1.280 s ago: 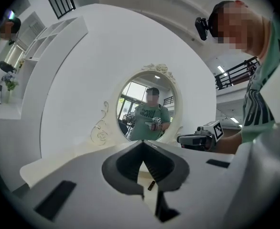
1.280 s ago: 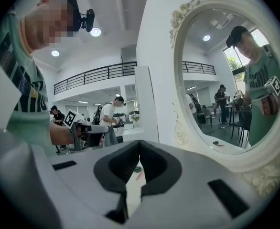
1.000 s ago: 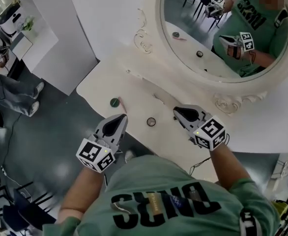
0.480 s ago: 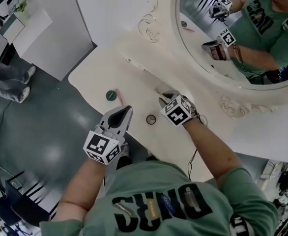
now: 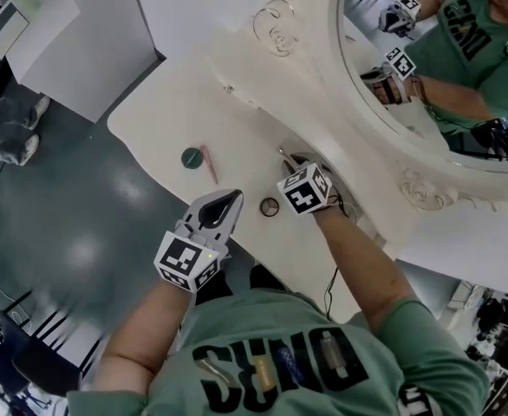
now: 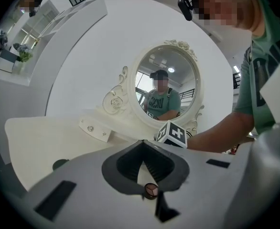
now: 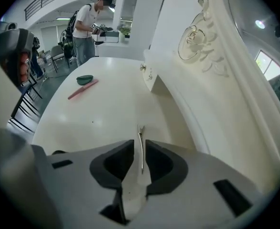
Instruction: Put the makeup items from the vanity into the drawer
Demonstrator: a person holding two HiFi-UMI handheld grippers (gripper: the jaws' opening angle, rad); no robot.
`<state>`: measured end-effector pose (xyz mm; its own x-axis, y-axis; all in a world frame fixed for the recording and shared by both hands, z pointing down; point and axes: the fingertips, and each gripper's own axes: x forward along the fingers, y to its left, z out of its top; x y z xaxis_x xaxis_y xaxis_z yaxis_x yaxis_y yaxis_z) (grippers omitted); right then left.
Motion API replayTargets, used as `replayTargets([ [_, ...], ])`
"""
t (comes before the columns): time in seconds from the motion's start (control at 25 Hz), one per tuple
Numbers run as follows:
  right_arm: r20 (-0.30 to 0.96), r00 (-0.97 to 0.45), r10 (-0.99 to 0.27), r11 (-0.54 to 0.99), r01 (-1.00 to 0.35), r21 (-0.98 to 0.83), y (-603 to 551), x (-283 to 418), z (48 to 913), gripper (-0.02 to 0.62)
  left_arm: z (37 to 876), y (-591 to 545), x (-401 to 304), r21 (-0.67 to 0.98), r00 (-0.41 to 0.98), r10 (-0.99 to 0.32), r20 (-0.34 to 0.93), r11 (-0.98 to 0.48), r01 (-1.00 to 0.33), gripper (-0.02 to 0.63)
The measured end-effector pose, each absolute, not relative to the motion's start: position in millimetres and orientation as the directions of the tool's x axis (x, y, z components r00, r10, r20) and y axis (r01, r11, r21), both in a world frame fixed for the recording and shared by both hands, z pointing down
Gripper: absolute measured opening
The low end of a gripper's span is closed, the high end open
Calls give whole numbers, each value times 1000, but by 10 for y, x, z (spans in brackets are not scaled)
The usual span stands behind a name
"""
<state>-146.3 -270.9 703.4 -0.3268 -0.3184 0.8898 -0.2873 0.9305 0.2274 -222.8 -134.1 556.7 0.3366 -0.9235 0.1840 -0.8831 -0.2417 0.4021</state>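
On the cream vanity top (image 5: 163, 115) lie a green round compact (image 5: 191, 157), a pink stick (image 5: 210, 164), a small dark-rimmed round pot (image 5: 270, 206) and a thin metal clip (image 5: 283, 152). My right gripper (image 5: 294, 159) is at the mirror's foot, narrowly open, with the clip (image 7: 140, 149) lying between its jaws. My left gripper (image 5: 231, 198) hangs shut and empty near the front edge, just left of the pot (image 6: 151, 190). A small drawer front with knobs (image 7: 148, 75) sits under the mirror's left side.
The oval mirror (image 5: 445, 76) in its carved frame rises right behind the right gripper. A cable (image 5: 332, 276) hangs off the front edge. Grey floor lies left of the vanity. A person (image 7: 90, 23) stands far behind by a white counter.
My right gripper has swung left and toward the mirror's foot, ending with its jaws around the metal clip. The left gripper has barely moved.
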Motion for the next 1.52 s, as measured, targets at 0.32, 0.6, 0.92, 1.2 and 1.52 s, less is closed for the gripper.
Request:
replayTargets([
  [0.32, 901, -322, -291, 933, -305, 193, -2750, -1455, 7161, 78, 5658, -1262, -2207, 393, 340, -919, 201, -242, -887, 8],
  [0.6, 898, -373, -234, 945, -303, 121, -2701, -1477, 7184, 20, 5712, -1316, -2277, 379, 319, -925, 207, -224, -898, 8],
  [0.92, 865, -464, -191, 942, -333, 30, -2667, -1450, 7094, 15, 5746, -1350, -2277, 368, 311, -927, 211, -220, -903, 8],
  [1.2, 800, -565, -203, 945, -328, 8, -2528, -1521, 6597, 14, 5561, -1357, -2311, 352, 314, -930, 190, -234, -906, 8],
  [1.52, 688, -668, -284, 938, -343, 55, -2356, -1551, 5385, 15, 4717, -1434, -2294, 281, 393, -910, 130, -346, -895, 8],
])
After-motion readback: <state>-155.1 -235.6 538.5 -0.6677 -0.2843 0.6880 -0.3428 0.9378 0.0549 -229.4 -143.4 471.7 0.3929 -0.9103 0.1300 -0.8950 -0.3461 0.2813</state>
